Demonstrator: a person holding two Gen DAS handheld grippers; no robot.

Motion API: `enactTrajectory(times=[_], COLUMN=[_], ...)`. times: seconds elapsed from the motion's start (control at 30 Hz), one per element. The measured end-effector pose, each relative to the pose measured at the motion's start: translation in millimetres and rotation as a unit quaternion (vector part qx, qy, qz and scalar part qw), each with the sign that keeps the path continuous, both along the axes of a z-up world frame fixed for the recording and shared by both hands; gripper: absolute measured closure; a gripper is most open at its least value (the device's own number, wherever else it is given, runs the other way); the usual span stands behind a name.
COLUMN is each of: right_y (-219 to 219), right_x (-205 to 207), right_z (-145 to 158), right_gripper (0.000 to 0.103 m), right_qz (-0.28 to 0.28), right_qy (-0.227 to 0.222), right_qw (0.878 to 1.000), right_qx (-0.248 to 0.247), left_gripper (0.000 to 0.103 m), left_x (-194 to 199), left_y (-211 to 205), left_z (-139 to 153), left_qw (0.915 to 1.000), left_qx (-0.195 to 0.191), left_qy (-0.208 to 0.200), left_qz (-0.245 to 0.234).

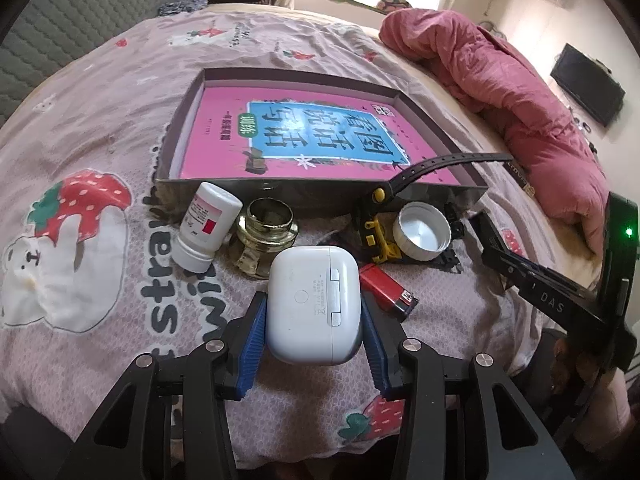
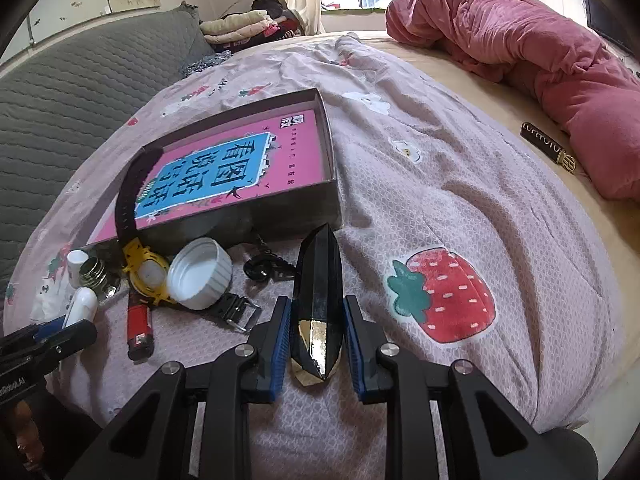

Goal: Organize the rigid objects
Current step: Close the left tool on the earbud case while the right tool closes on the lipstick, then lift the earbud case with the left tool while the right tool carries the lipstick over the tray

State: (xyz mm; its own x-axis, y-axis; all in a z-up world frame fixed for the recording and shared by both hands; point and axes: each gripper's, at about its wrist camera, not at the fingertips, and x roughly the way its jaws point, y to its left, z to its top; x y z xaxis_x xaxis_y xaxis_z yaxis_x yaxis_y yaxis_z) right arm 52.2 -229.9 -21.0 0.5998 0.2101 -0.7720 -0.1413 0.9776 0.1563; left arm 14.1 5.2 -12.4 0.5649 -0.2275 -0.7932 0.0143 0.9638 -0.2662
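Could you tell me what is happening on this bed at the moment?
A person is tidying small items with two handheld grippers. The left gripper is closed on a white earbud case, and the right gripper brackets a dark faceted object; whether it grips it is unclear. A pill bottle, glass jar, yellow watch, white cap and red lighter lie on the bedspread beside the shallow box, which holds only a pink book.

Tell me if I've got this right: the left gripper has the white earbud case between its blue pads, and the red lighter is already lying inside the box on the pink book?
Not quite. The red lighter lies on the bedspread in front of the box, not inside it; the left wrist view shows this. The rest holds: the left gripper has the white earbud case between its blue pads.
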Motion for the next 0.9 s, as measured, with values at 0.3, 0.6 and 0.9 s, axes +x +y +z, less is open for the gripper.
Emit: enactTrajectory(times=[0.3, 0.6, 0.9], right_y=[0.1, -0.4, 0.2], right_x=[-6.4, -8.4, -8.2], right_z=[6.5, 7.6, 8.5], right_gripper=[0.077, 0.077, 0.077], right_qz=[0.005, 0.005, 0.005], right_qy=[-0.006, -0.007, -0.006], right_qw=[1.000, 1.000, 1.000], right_qx=[0.003, 0.005, 0.007], left_gripper=[0.058, 0.058, 0.057], left_x=[-3.4, -5.4, -8.8], left_y=[4.6, 5.9, 5.8], left_z=[4.3, 5.3, 6.3], left_qw=[0.9999, 0.9999, 0.9997], left_qx=[0.004, 0.007, 0.011], left_qy=[0.002, 0.006, 0.010], left_qz=[0.009, 0.013, 0.018])
